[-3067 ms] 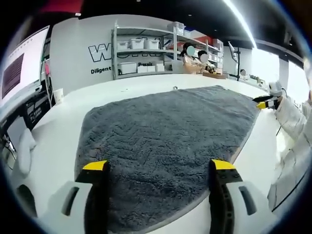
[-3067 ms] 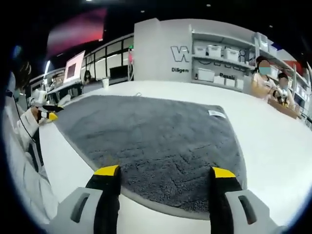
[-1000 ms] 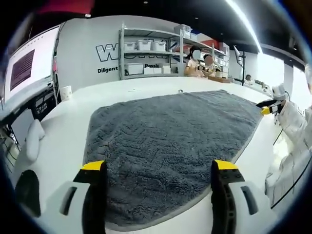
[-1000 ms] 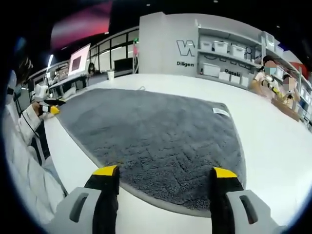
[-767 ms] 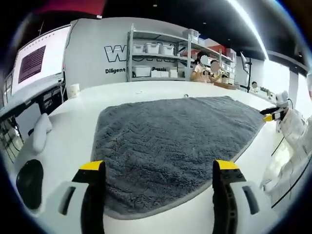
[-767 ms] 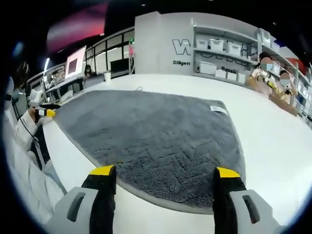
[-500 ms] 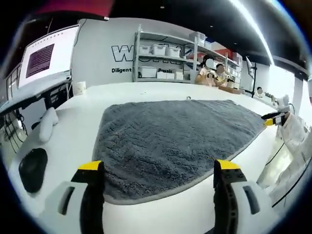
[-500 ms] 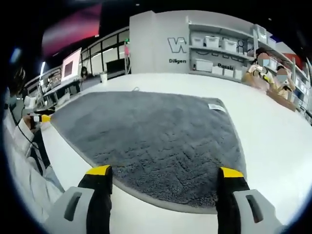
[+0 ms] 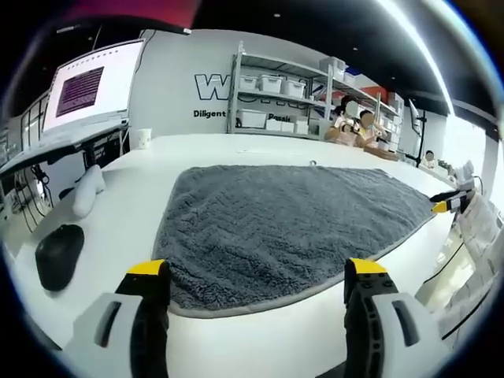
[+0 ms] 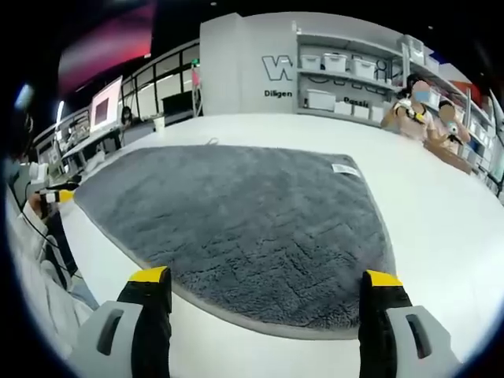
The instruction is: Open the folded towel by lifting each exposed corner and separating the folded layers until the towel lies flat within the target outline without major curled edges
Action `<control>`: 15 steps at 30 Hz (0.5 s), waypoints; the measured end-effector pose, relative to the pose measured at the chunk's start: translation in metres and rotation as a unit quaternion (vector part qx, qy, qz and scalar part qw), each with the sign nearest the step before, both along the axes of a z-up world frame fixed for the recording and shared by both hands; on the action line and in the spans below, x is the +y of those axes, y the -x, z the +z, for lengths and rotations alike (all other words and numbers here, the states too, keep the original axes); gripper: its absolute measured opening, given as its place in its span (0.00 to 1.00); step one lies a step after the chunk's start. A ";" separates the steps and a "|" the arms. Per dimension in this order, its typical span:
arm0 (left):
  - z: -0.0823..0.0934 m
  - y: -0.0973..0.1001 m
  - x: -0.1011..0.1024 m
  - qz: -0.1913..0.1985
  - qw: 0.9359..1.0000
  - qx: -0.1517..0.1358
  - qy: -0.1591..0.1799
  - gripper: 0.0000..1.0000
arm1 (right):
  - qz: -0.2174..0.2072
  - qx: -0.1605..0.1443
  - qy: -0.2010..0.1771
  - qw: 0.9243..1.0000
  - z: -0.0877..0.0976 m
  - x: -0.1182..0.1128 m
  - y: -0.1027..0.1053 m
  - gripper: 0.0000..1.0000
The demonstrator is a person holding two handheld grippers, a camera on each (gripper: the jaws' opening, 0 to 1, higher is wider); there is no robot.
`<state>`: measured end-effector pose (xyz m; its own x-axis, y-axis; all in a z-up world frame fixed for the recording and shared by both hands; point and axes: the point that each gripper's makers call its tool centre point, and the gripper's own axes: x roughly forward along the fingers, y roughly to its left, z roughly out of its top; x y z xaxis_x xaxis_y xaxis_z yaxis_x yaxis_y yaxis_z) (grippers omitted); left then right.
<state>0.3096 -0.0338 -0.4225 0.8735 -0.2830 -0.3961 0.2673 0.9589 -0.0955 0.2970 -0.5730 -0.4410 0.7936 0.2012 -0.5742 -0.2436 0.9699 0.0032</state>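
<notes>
In the left gripper view, the left hand-held gripper (image 9: 256, 272) has its jaws apart and holds nothing, just before the near edge of the grey towel (image 9: 291, 220). The towel lies spread flat on the white desk (image 9: 126, 205), so probably no corner needs lifting.

In the right gripper view, the right hand-held gripper (image 10: 264, 279) is also apart and empty, near the opposite corner of the towel (image 10: 236, 213).

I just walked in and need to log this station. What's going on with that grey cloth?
A person holds a gripper in each hand over a white table. The grey towel lies spread open and flat on it. The left gripper and right gripper both hover at the towel's near edge, jaws apart, holding nothing. A computer mouse sits beside the towel.
</notes>
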 end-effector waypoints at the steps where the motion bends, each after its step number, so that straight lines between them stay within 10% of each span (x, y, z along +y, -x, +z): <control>1: -0.001 -0.001 0.000 0.002 1.000 0.000 0.002 0.91 | -0.001 0.001 0.004 1.000 -0.001 0.000 0.000 0.99; 15: -0.018 -0.004 0.004 0.012 0.998 0.023 -0.057 0.87 | -0.013 0.007 0.004 1.000 -0.008 0.001 -0.001 0.99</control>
